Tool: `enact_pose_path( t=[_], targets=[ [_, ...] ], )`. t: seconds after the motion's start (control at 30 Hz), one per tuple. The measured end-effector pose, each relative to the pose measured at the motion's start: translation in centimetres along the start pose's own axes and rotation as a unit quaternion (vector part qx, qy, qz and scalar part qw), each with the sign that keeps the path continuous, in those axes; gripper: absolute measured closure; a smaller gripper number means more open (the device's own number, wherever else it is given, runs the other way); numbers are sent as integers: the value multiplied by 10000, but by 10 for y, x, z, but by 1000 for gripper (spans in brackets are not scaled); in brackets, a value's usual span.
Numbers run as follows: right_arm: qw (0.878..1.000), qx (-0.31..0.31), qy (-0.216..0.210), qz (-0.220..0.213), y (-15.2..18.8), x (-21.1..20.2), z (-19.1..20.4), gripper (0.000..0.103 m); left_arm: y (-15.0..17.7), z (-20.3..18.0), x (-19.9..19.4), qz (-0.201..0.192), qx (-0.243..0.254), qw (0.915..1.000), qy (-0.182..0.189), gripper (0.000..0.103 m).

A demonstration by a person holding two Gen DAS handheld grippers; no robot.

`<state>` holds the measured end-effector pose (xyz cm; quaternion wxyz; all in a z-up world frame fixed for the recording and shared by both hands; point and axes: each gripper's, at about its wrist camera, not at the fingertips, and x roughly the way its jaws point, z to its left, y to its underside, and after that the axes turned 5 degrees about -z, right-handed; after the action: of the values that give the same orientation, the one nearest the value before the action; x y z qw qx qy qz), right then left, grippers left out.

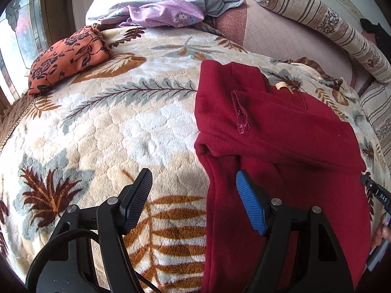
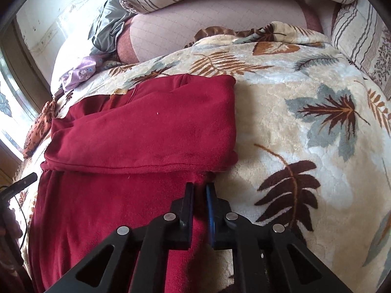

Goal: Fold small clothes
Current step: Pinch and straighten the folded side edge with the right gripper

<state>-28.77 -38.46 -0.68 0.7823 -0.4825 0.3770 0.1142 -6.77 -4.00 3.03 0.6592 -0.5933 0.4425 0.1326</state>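
The red garment (image 1: 281, 146) is lying half-folded on the bed blanket (image 1: 122, 122), its top part doubled over. The right tongs (image 2: 200, 190) are pinching its edge at 6 o'clock, nearly closed; the left tongs (image 1: 193, 188) are hovering wide open, empty. Next, likely, the left side needs gripping for another fold.

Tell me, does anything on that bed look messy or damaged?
Yes. The red garment has a frayed, worn strip sticking up near its top, and crumpled purple floral cloth lies unfolded beyond the leaf-patterned blanket.
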Motion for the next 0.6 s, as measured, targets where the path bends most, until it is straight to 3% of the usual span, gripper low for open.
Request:
enact_pose_path(
  t=[0.13, 0.33, 0.43, 0.5, 0.57, 0.6],
  targets=[
    [9971, -363, 664, -37, 1, -1, -1, 99, 5, 3, 10, 141, -12, 9999, -82, 31],
    [9989, 456, 89, 72, 2, -13, -22, 99, -2, -7, 24, 97, 182, 9996, -203, 31],
    [9988, 479, -13, 126, 3, -18, -17, 94, -6, -12, 32, 122, 309, 9990, -290, 31],
    [9994, 325, 21, 138, 6, -20, -8, 84, -8, -10, 37, 145, 264, 9990, -325, 31],
    [9996, 253, -9, 126, 9, -21, -2, 57, -11, -1, 40, 160, 51, 9994, -318, 31],
    [9996, 260, -82, 88, 10, -23, 0, 56, -12, 3, 41, 159, -83, 9994, -297, 31]
  ],
)
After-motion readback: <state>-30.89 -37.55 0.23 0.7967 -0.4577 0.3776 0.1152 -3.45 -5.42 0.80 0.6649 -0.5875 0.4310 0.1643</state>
